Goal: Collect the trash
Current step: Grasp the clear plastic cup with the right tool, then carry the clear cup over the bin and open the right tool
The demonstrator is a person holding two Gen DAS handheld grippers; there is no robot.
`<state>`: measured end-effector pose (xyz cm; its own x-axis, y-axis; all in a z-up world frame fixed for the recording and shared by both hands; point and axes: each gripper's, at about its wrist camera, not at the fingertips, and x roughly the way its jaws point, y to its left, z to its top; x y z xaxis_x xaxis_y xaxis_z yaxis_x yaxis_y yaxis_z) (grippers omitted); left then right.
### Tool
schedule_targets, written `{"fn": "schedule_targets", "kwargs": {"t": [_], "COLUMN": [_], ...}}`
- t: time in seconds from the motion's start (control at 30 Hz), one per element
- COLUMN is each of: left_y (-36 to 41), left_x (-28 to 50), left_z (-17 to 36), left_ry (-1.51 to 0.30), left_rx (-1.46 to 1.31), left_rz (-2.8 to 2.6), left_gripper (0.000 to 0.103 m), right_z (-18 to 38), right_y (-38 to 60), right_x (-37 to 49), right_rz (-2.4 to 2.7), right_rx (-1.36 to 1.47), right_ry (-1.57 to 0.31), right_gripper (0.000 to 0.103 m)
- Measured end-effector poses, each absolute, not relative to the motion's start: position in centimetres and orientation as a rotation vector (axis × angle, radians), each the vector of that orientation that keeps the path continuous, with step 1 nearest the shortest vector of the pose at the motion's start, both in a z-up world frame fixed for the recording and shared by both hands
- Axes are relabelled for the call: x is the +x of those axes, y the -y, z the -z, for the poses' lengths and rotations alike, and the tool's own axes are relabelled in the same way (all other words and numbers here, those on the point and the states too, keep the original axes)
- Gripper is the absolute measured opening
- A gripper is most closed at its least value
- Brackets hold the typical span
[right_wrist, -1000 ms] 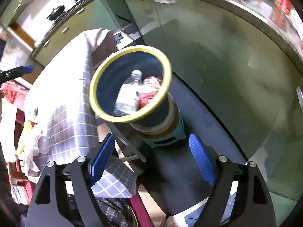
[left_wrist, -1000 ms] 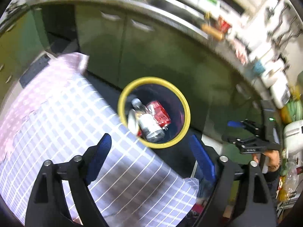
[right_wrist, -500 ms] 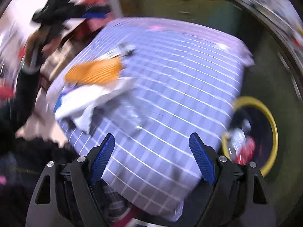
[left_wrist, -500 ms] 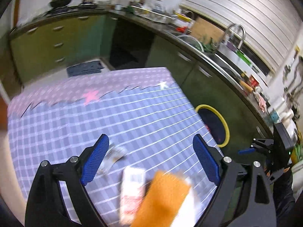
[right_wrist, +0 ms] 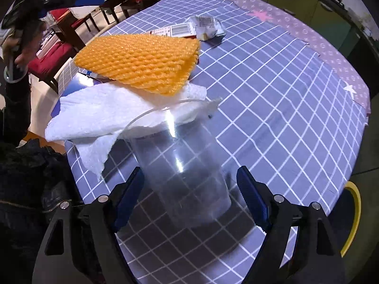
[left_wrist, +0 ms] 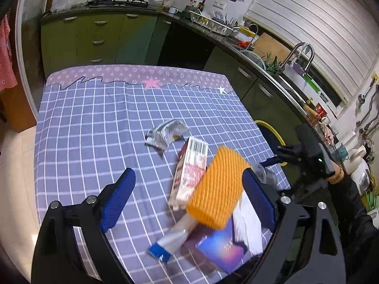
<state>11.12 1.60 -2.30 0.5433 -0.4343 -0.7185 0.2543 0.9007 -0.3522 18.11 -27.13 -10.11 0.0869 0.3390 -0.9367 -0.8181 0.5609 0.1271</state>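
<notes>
Clear cup [right_wrist: 187, 165] upright on table [right_wrist: 284, 108], framed by the wide-open, empty right tool [right_wrist: 189, 198]. Thin plastic: light, slick, crushable, so pinch low on the wall, gently. Left tool [left_wrist: 187, 203], jaws just widened, empty over foam net [left_wrist: 218, 187], carton [left_wrist: 189, 170], wrapper [left_wrist: 165, 132].

Both views were lit brightly and evenly from overhead. Strong fisheye bending and dark corners were seen at the edges. Glare was caught on the clear cup [right_wrist: 187, 165], and the orange foam net [left_wrist: 218, 189] was slightly motion-blurred.
</notes>
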Motion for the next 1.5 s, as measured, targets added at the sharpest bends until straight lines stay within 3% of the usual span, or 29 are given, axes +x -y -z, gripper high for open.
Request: {"fn": "schedule_targets", "kwargs": {"t": [0.1,0.2,0.53,0.77,1.07,1.2,1.5], "left_y": [-1.9,-2.0,-1.2,0.2,2.3,2.7,4.9], "left_x": [10.2,9.8,10.1,9.9,9.2,9.4,10.0], "left_z": [2.2,2.1,1.8,1.2,0.3,0.0,0.3], "left_ry": [-0.902,-0.898,-0.900,-0.893,-0.884,-0.891,-0.920], "left_rx": [-0.225,-0.238,-0.228,-0.207,-0.157,-0.153,-0.077], "left_rz": [0.409,0.405,0.423,0.466,0.516,0.532,0.627], "left_gripper": [0.087,0.088,0.088,0.088,0.089,0.089,0.093], "right_z": [10.6,10.8,7.3,4.4,10.4,12.5,10.6], "right_y": [27.2,27.5,33.1,43.4,56.4,58.4,58.0], "right_x": [18.1,17.8,15.8,18.3,25.9,28.2,25.7], "right_rz": [-0.930,-0.928,-0.863,-0.530,-0.076,0.007,-0.044], "right_rx": [-0.485,-0.479,-0.319,-0.133,0.085,0.138,0.242], "right_ry": [-1.189,-1.165,-1.083,-1.038,-1.212,-1.209,-1.157], "right_gripper": [0.067,0.063,0.061,0.062,0.062,0.079,0.079]}}
